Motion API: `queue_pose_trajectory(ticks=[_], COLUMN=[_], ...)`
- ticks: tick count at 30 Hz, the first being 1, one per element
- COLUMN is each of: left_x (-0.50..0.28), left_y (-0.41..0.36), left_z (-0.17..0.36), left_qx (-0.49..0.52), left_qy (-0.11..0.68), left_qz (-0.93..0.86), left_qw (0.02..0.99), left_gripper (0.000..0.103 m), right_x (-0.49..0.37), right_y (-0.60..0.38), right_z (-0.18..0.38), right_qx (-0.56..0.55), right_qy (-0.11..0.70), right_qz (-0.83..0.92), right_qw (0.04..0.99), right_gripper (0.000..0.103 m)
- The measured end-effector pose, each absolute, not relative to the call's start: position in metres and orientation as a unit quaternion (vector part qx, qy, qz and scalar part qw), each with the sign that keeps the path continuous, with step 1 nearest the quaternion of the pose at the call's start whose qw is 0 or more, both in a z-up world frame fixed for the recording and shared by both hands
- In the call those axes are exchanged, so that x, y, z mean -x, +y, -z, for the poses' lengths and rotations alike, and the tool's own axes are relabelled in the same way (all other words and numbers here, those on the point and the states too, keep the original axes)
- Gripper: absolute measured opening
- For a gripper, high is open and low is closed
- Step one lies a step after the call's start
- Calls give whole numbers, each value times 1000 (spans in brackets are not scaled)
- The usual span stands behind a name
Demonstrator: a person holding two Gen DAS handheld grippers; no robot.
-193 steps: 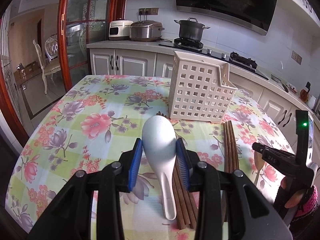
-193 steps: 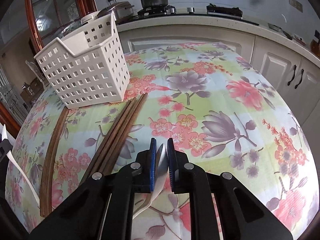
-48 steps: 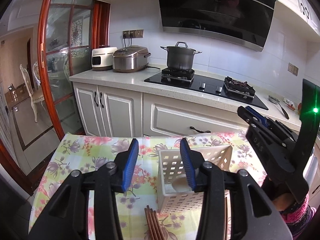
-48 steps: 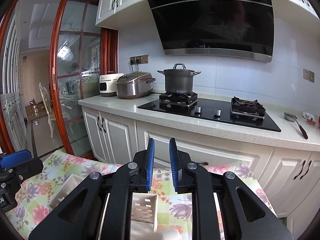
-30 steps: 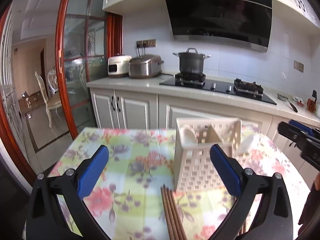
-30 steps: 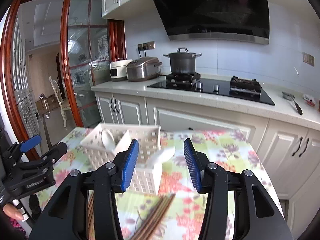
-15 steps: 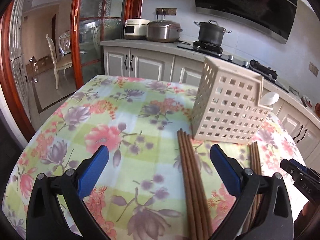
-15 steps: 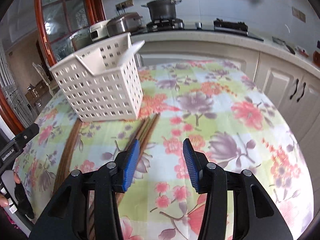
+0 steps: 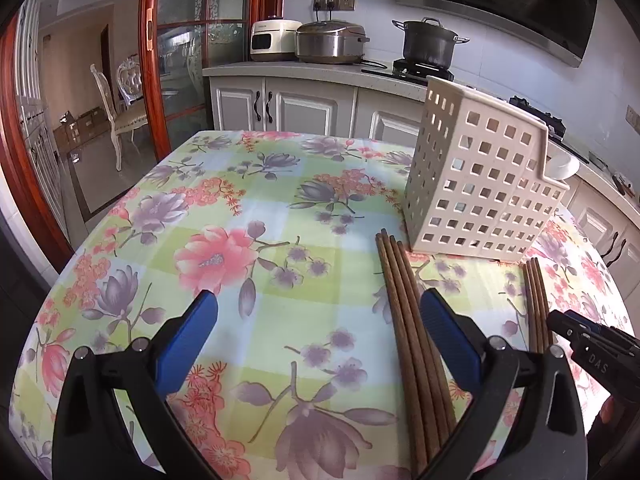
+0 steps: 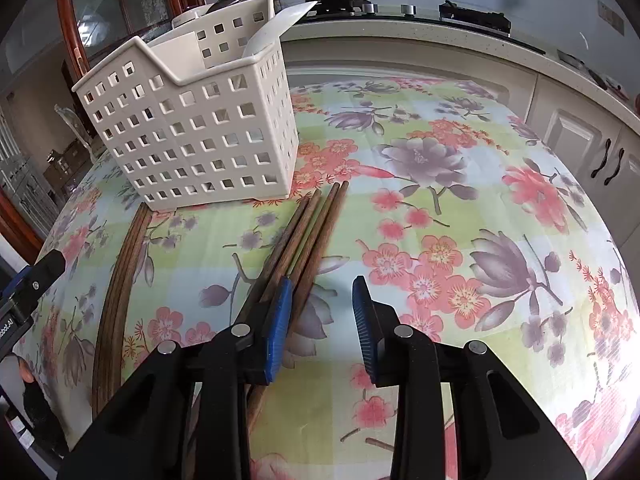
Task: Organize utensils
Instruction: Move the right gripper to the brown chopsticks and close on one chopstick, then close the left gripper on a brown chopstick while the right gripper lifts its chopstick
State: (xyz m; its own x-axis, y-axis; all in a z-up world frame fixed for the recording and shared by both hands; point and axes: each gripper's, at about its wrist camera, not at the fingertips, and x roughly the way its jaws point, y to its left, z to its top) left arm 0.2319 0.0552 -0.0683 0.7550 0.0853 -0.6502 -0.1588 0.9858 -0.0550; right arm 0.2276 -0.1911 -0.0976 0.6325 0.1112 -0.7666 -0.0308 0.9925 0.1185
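Observation:
A white perforated utensil basket (image 9: pixel 480 184) stands on the flowered tablecloth (image 9: pixel 240 240); it also shows in the right wrist view (image 10: pixel 192 136) with white spoons (image 10: pixel 276 28) sticking out of it. One bundle of brown chopsticks (image 9: pixel 408 312) lies in front of it under my left gripper (image 9: pixel 316 332), which is wide open and empty. A second bundle (image 10: pixel 304 240) lies under my right gripper (image 10: pixel 322 320), also open and empty, with its left finger over the sticks.
A kitchen counter (image 9: pixel 320 70) with a rice cooker, a pot and a stove runs behind the table. Cabinet doors (image 10: pixel 580 136) stand to the right. The right gripper shows at the edge of the left wrist view (image 9: pixel 592 344).
Both spoons went from the grippers into the basket. Both grippers opened and came back down low over the table, each above a bundle of chopsticks.

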Motion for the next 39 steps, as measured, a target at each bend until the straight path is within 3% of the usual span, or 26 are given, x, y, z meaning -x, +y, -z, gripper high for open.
queue_pose_trajectory(ticks=[15, 18, 22, 31, 39], left_x=[-240, -244, -255, -284, -289], left_y=[52, 54, 56, 42, 45], left_z=[80, 82, 87, 101, 103], left_qx=[55, 59, 67, 40, 47], left_qy=[373, 383, 404, 441, 443], left_qz=[-54, -54, -53, -53, -61], left_qw=[924, 920, 911, 895, 893], left_gripper=[98, 97, 90, 82, 81], right_x=[-250, -250, -247, -244, -244], right_y=[-191, -193, -201, -205, -207], right_z=[99, 99, 98, 99, 99], right_qx=[-16, -10, -26, -36, -43], right_qy=[434, 434, 435, 432, 433], right_qz=[-9, -8, -19, -29, -36], right_qw=[901, 901, 900, 900, 900], right_gripper=[21, 12, 9, 9, 9])
